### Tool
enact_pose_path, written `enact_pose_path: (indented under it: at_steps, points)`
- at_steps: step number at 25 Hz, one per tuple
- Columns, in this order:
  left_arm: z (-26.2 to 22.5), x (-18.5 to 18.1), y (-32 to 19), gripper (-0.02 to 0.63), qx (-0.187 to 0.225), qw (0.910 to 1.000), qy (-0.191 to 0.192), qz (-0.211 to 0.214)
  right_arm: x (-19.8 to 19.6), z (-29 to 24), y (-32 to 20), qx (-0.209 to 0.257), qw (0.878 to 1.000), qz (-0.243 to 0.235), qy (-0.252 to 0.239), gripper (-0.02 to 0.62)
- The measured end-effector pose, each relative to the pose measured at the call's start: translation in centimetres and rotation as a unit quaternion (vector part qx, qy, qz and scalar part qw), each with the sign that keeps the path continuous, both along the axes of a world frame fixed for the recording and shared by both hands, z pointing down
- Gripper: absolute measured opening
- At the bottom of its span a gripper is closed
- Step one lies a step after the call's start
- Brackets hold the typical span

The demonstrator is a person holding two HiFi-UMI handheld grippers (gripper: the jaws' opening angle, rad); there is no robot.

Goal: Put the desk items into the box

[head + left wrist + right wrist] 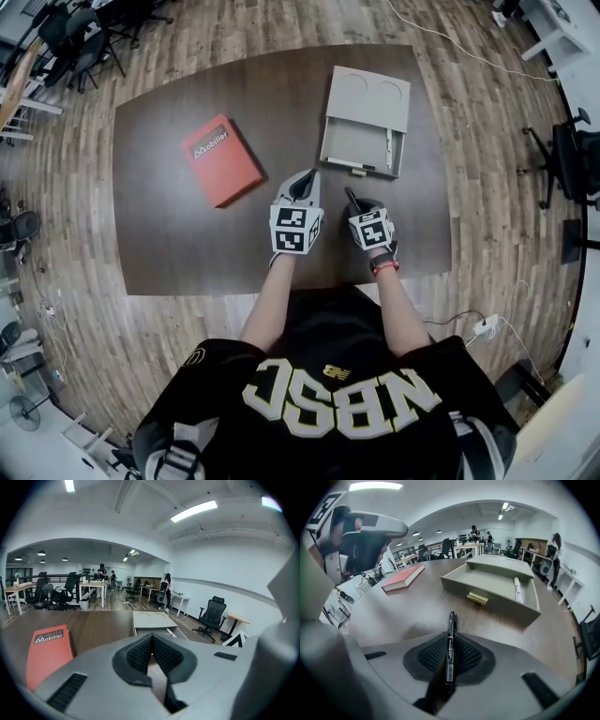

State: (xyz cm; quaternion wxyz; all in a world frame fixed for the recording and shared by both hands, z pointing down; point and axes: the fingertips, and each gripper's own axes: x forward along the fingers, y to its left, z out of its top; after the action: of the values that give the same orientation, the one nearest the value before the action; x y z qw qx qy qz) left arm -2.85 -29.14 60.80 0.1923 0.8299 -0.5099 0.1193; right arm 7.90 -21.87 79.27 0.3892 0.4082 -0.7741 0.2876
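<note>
R: my right gripper (450, 660) clamped on slim black pen (451, 630), long axis along jaws, tip forward | grey open box (506, 607) straight ahead by tabletop's far edge, right gripper nearer | L: my left gripper (152, 654) jaws together, empty

1. Floor (234, 28): light brown wood planks all around the dark brown table (187, 244).
2. Walls (225, 569) white; ceiling strip lights (194, 510) lit.
3. Black office chairs (84, 47) far left; one black chair (570, 157) at right.
4. White desks (91, 587) far across the room.
</note>
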Motion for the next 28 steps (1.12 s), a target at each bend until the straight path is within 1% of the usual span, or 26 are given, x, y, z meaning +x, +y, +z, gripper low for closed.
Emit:
enact_pose_path:
  at_steps: [9, 17, 21, 23, 28]
  points:
    - [0.4, 0.3, -0.1, 0.014, -0.002, 1.0, 0.001, 0.003, 0.2, -1.1, -0.5, 0.011, 1.0, -0.005, 0.0, 0.052]
    - [0.6, 0.7, -0.3, 0.014, -0.007, 1.0, 0.002, 0.0, 1.5, -4.8, -2.6, 0.056, 0.998, 0.002, -0.018, 0.052]
    - [0.7, 0.8, -0.8, 0.014, -0.009, 1.0, 0.001, -0.001, 2.2, -6.6, -4.2, 0.067, 0.997, 0.003, -0.028, 0.052]
    - [0.8, 0.7, -1.1, 0.014, -0.01, 0.9999, 0.002, -0.002, 2.4, -7.3, -5.0, 0.073, 0.997, -0.007, -0.027, 0.052]
    - [0.6, 0.6, -1.8, 0.014, -0.01, 0.9999, 0.006, -0.006, 2.4, -8.3, -7.2, 0.089, 0.995, -0.047, -0.011, 0.052]
